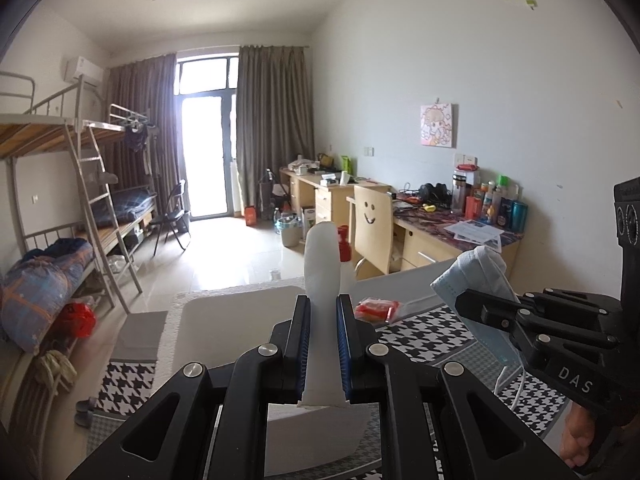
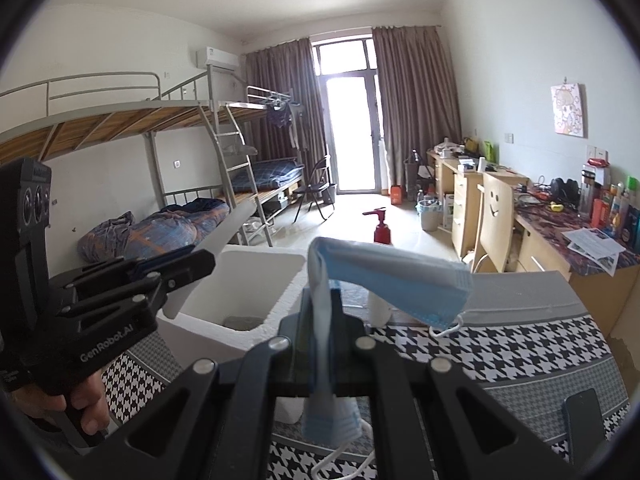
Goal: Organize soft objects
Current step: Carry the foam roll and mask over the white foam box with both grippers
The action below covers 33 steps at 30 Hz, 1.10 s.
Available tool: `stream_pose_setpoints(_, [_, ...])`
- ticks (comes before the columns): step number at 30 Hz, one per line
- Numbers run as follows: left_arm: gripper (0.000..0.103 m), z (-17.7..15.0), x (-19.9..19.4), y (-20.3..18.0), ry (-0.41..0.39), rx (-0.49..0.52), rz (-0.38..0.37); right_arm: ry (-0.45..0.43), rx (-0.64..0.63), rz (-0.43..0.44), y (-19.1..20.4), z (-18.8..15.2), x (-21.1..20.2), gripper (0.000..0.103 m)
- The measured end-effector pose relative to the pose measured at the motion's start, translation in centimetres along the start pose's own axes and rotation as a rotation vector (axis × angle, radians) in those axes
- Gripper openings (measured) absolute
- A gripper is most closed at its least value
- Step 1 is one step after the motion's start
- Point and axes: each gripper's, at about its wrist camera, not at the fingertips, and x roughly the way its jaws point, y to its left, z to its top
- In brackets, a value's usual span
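A white foam strip (image 1: pixel 322 264) is clamped between the pads of the left gripper (image 1: pixel 323 312) and is held upright above the white foam box (image 1: pixel 224 312). In the right wrist view the strip (image 2: pixel 234 226) is seen angled over the box's near-left corner (image 2: pixel 280 300). A blue face mask (image 2: pixel 384 280) is pinched in the right gripper (image 2: pixel 324 304), just right of the box, one half draped over the fingers, ear loops hanging. A red packet (image 1: pixel 376 307) lies right of the box on the houndstooth cloth (image 1: pixel 432 340). A red pump bottle (image 2: pixel 382 228) is seen beyond the box, possibly on the floor.
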Motion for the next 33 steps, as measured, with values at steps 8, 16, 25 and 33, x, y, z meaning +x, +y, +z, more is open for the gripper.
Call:
stream_pose_setpoints(8, [0.014, 0.1, -0.1, 1.0, 0.0, -0.017, 0.035, 0.014, -0.009, 0.036, 1.2, 0.5, 1.1, 0.007])
stream_pose_setpoints(16, [0.014, 0.0, 0.2, 2.3, 0.009, -0.036, 0.071, 0.019, -0.031, 0.075, 2.5, 1.1, 2.0, 0.007])
stream_pose_setpoints(25, [0.014, -0.5, 1.3, 3.3, 0.037, -0.039, 0.077, 0.038, -0.052, 0.077, 3.2, 1.2, 3.3, 0.007])
stream_pose_setpoints(33, [0.014, -0.7, 2.7, 4.1, 0.066, -0.054, 0.088, 0.064, -0.06, 0.065, 3.4, 1.3, 4.2, 0.007])
